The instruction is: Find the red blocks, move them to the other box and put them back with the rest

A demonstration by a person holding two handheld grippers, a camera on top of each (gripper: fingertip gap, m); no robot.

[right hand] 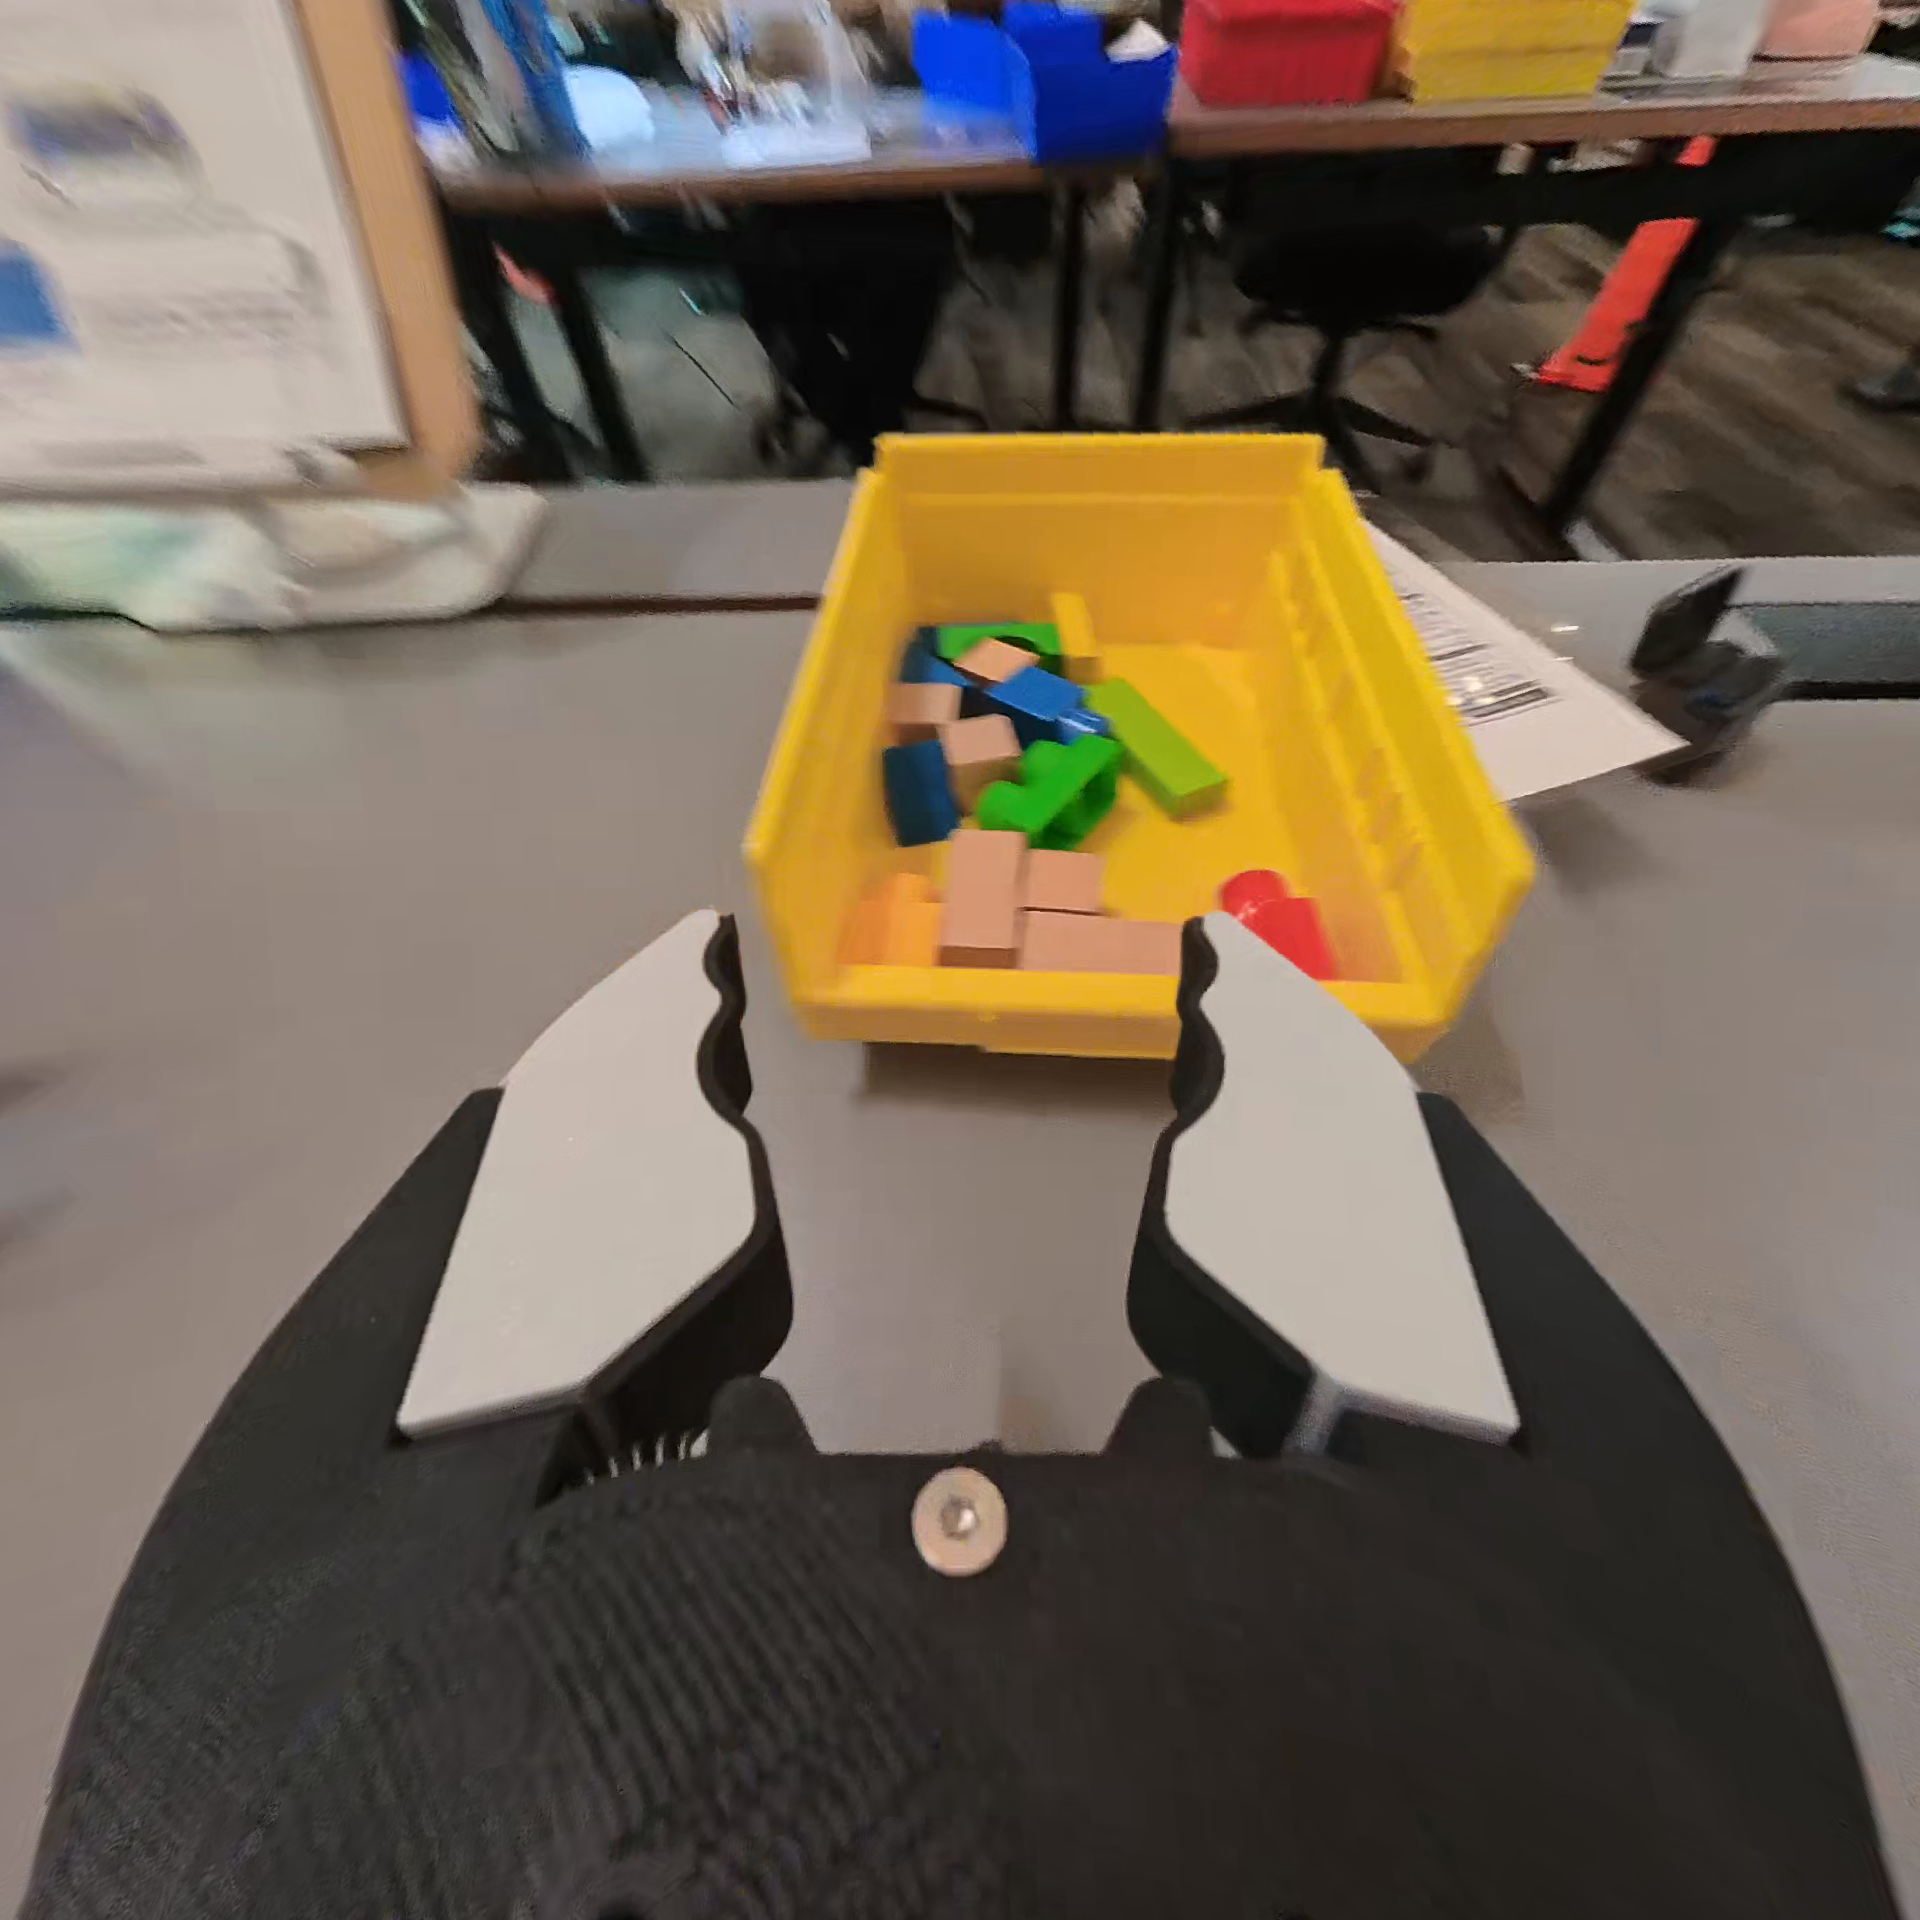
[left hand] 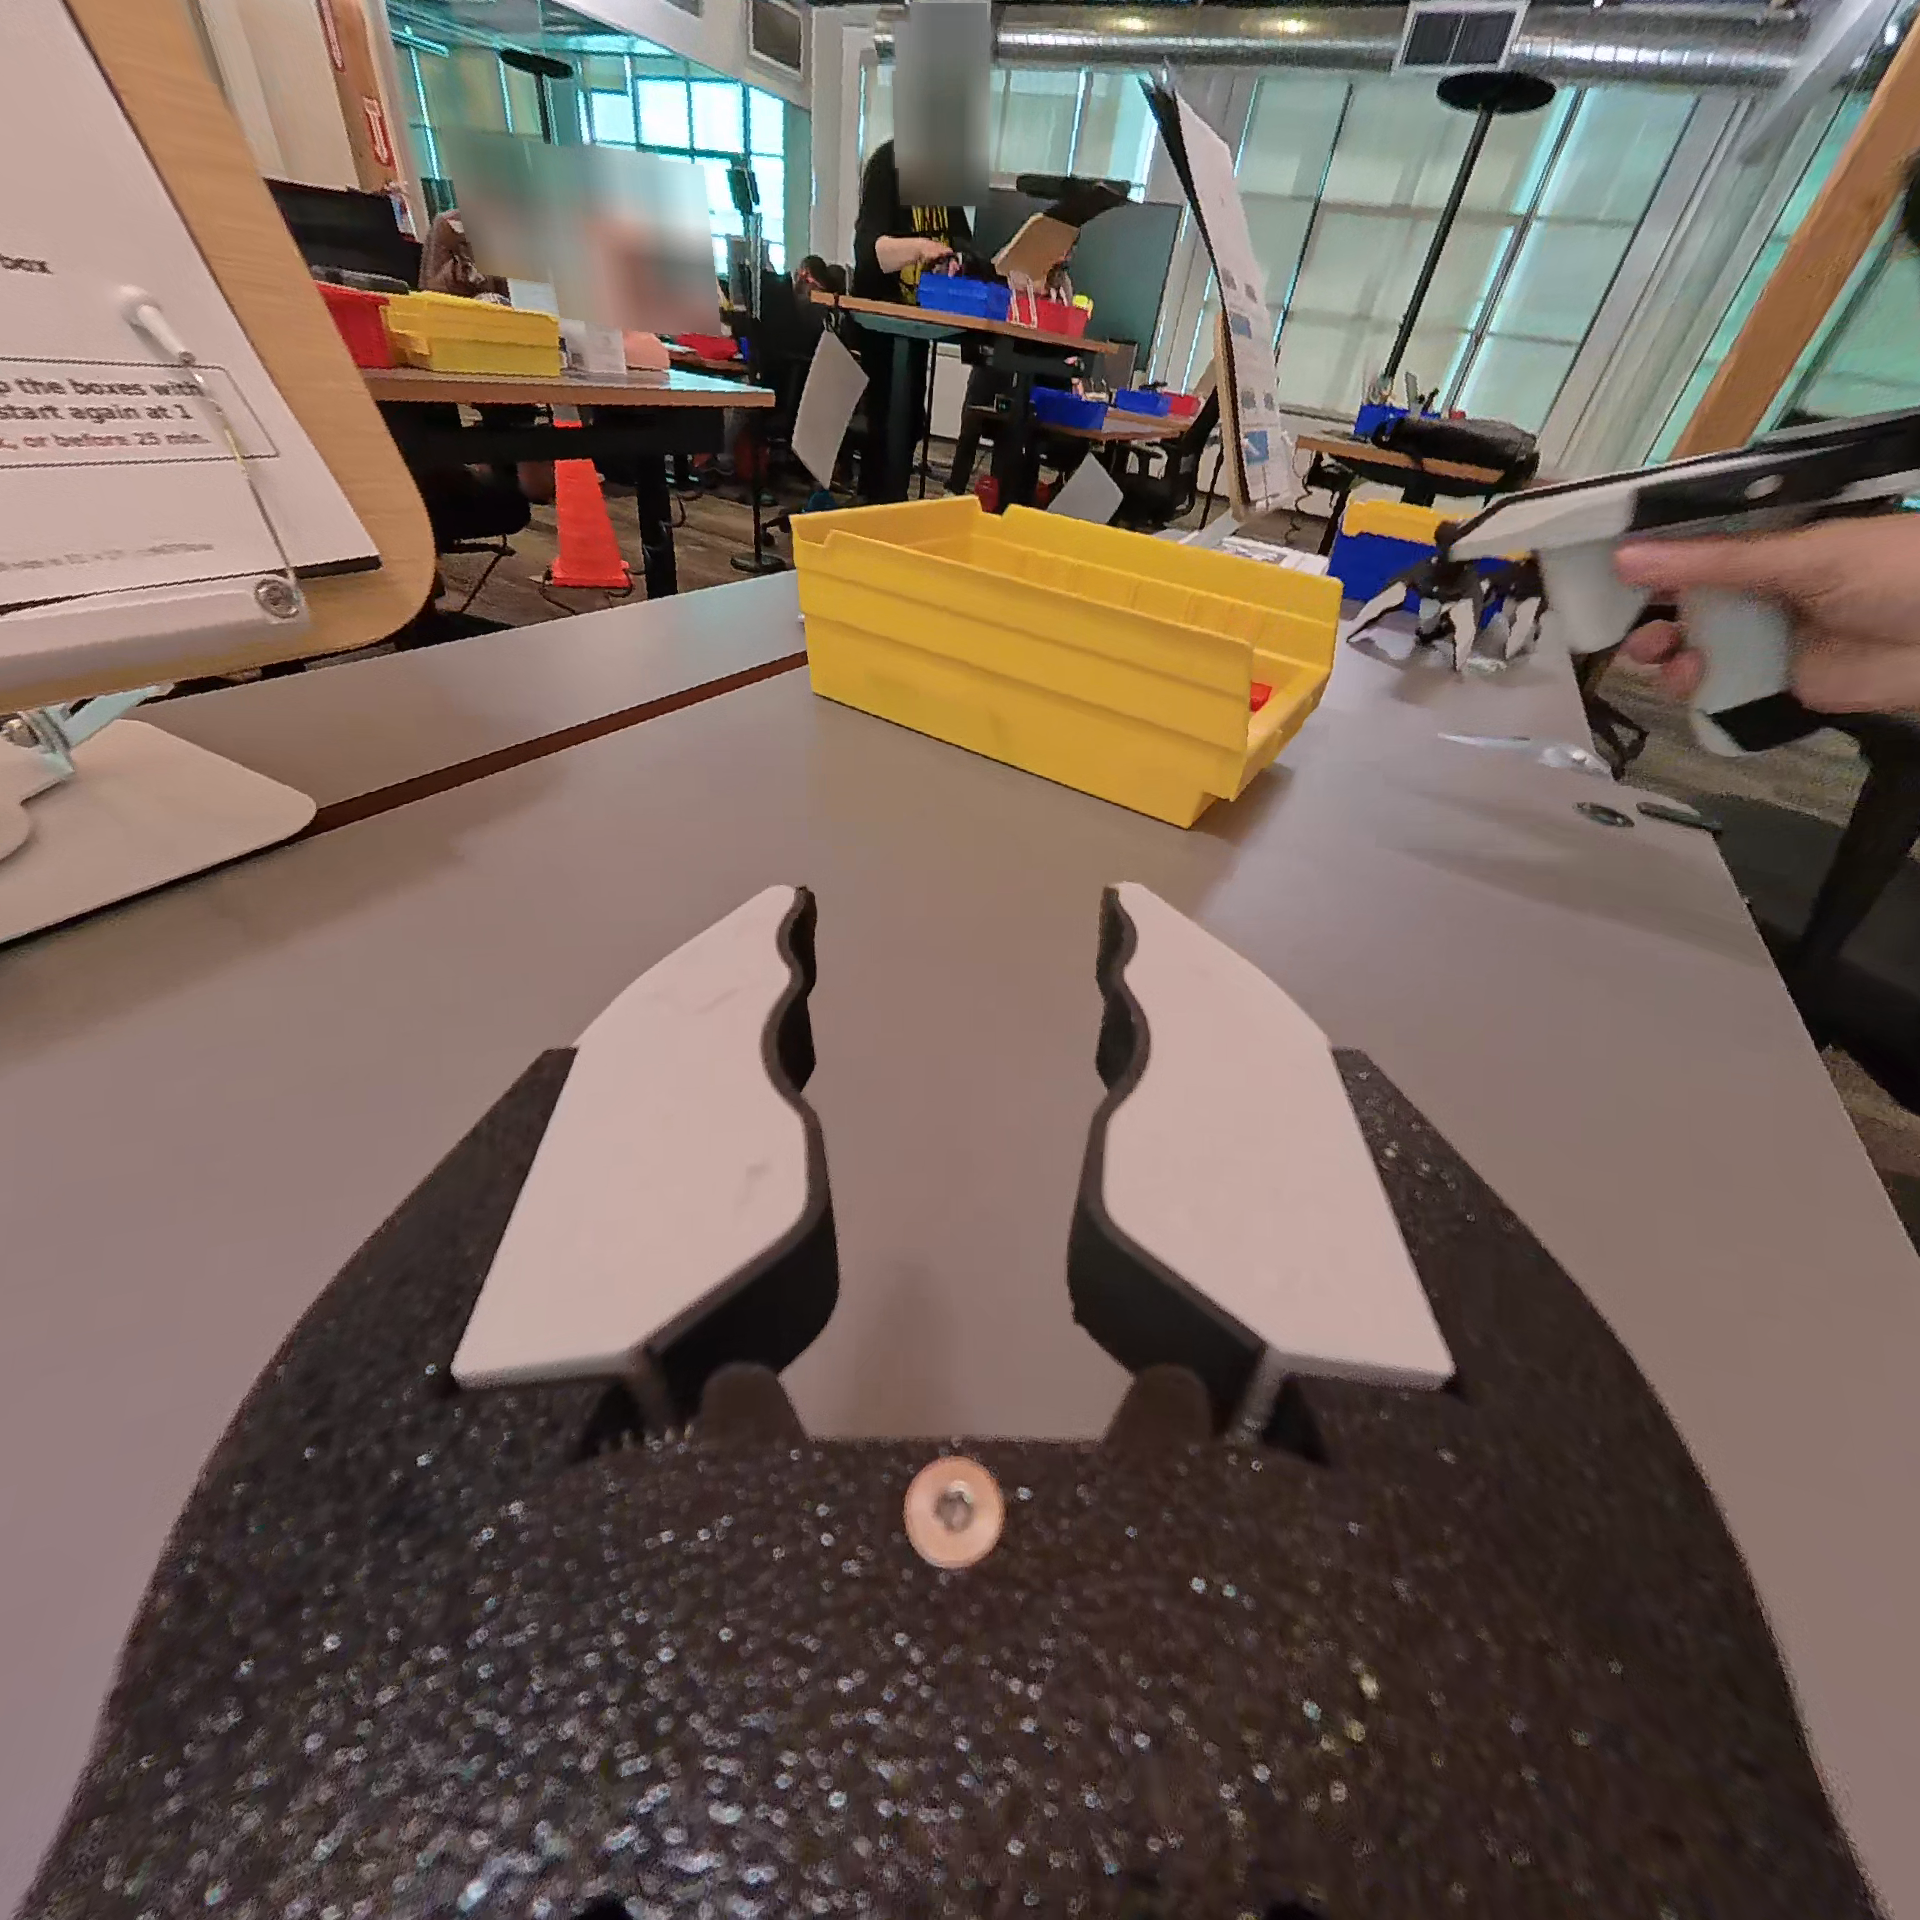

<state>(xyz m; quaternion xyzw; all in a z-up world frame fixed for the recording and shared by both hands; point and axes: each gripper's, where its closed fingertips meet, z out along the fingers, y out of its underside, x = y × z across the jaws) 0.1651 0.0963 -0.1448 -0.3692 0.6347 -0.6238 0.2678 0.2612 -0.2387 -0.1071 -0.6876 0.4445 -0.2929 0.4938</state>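
Right wrist view: red blocks (right hand: 1283,920) are seen in yellow box (right hand: 1455,790) w/ the rest; no 2nd box shown. Right claw (right hand: 961,940) wide, bare; left claw (left hand: 951,904) narrower, bare. Progress can't be judged.

Open-plan workroom: large windows (left hand: 1558,260) far ahead of the tongs, exposed ceiling ducts (left hand: 1247,42), desks (left hand: 582,390) beyond the grey counter (left hand: 520,935).

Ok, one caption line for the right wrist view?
Open, empty right claw nears a yellow box of mixed blocks, with a red block in its near right corner.
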